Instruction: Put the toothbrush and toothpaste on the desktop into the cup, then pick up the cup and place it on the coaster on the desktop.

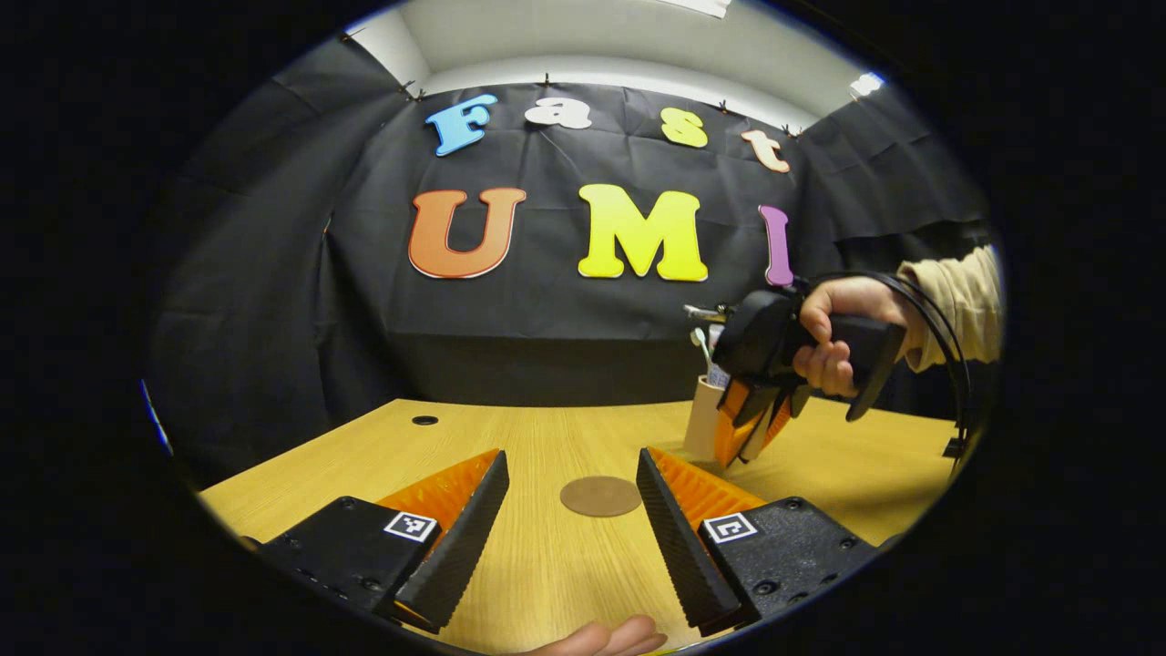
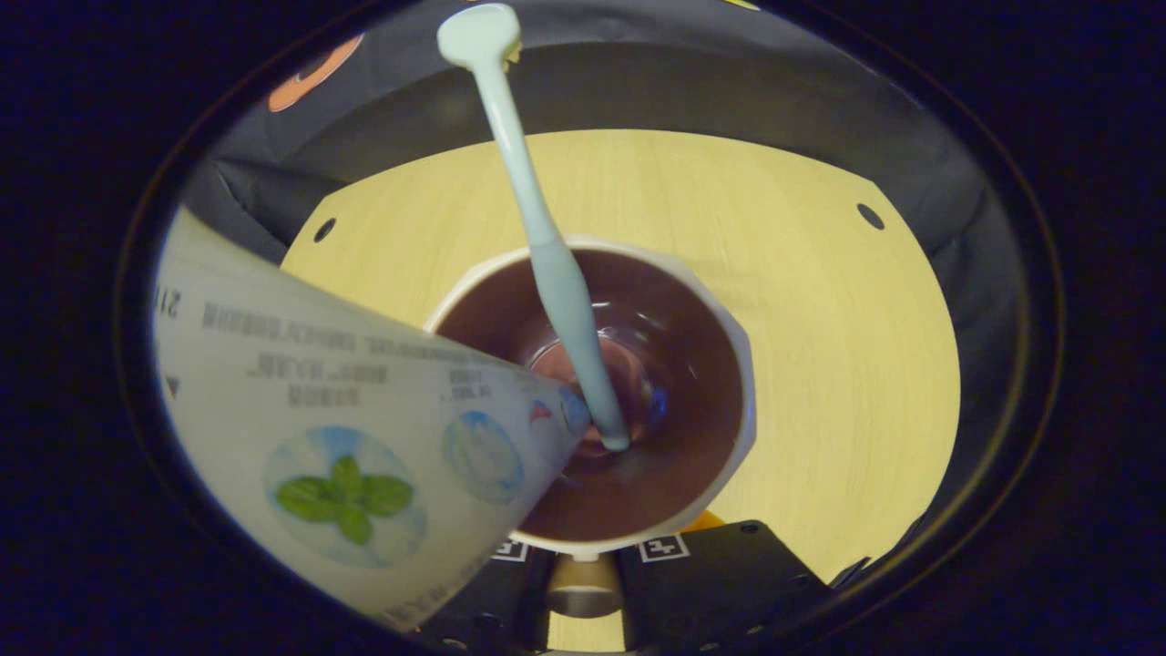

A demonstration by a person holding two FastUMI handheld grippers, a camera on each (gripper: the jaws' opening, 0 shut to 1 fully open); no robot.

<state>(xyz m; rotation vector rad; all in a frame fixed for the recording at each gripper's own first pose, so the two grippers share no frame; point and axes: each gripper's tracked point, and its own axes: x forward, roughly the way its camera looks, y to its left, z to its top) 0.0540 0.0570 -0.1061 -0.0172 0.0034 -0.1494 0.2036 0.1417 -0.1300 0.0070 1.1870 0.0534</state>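
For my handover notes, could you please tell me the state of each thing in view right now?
Toothbrush: upright in the cup, head up.
Toothpaste: leaning in the cup, one end inside.
Cup: upright, gripped by the right gripper.
Coaster: flat on the desktop, bare.
Left gripper: open, holding nothing.

Pale mint plastic toothbrush (image 2: 547, 246); white toothpaste tube (image 2: 364, 428), green leaf print; cream cup (image 2: 729, 364), brown inside; brown round coaster (image 1: 600, 497); light woodgrain tabletop (image 2: 820, 301).
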